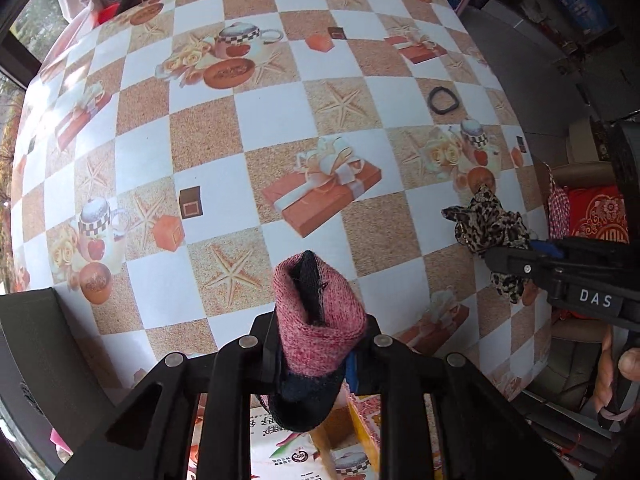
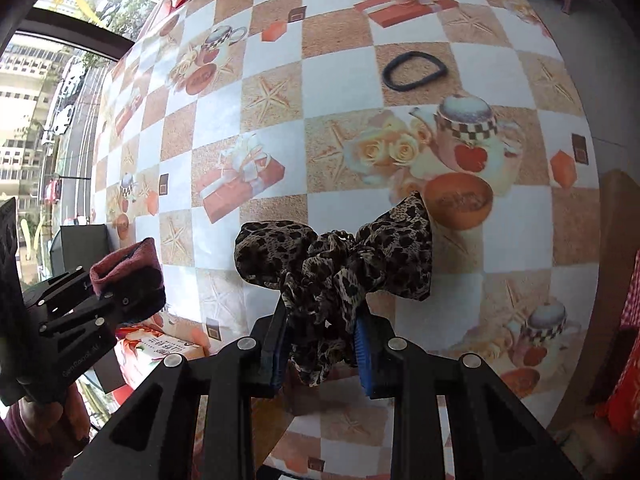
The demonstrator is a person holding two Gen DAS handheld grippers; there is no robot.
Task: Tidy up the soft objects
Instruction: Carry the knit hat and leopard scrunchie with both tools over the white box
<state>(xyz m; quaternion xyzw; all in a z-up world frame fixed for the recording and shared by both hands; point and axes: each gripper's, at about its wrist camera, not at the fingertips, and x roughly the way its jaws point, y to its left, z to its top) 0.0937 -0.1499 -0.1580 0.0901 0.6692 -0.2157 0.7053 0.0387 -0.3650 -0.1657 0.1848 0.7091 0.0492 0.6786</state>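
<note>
Daylit fisheye views from my two wrist cameras, bright and mostly sharp.

I see daylight entering from the window [image 2: 60, 92] on the left, washing the left edge of the tablecloth [image 1: 60, 120] into pale glare. Shadows on the cloth are soft and faint. Both pictures bulge strongly, bending the checks toward black, vignetted corners. The room beyond the table's right edge sits dim.

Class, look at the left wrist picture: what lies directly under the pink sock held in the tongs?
Below the pink sock a printed box shows, with the checked tablecloth beyond. The sock and left tongs cover most of it.
</note>
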